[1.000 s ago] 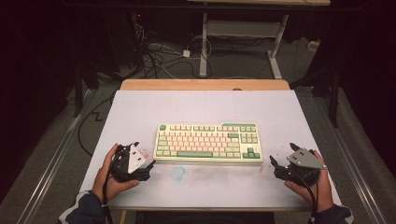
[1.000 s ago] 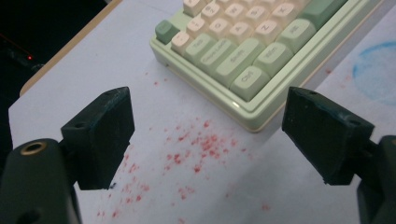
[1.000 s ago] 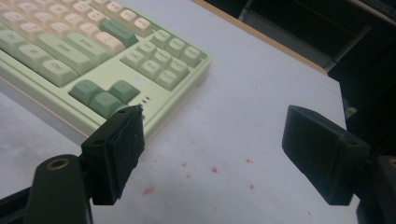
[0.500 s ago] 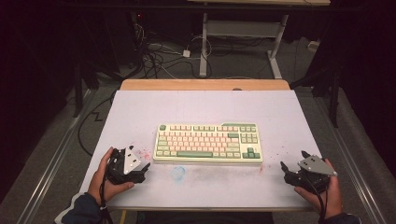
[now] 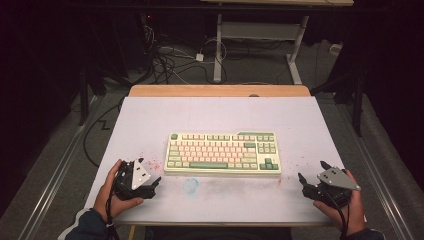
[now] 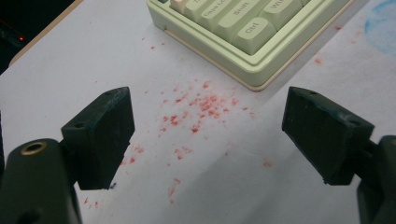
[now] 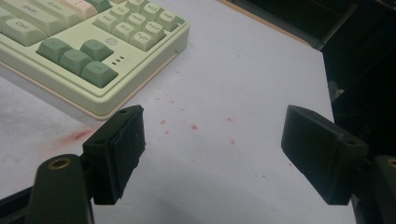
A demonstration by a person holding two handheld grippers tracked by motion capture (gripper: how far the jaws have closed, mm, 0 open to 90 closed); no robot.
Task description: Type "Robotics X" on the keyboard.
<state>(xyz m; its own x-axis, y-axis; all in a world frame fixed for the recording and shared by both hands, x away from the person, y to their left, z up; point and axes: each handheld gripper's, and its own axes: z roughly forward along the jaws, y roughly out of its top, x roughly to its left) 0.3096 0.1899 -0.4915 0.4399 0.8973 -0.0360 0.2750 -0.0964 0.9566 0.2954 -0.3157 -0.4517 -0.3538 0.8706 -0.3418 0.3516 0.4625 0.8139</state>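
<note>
Fingers [image 6: 100, 135] of the left gripper [image 6: 205, 135] are standing wide apart, gripping nothing, over red specks [image 6: 196, 109]; the left gripper view is showing the keyboard [image 6: 243, 32] corner with its Ctrl key. The right gripper [image 7: 210, 154] is also gaping empty beside the arrow keys [image 7: 77, 56]. The high view is showing the keyboard lying centred on the table [image 5: 150, 125], between both grippers.
</note>
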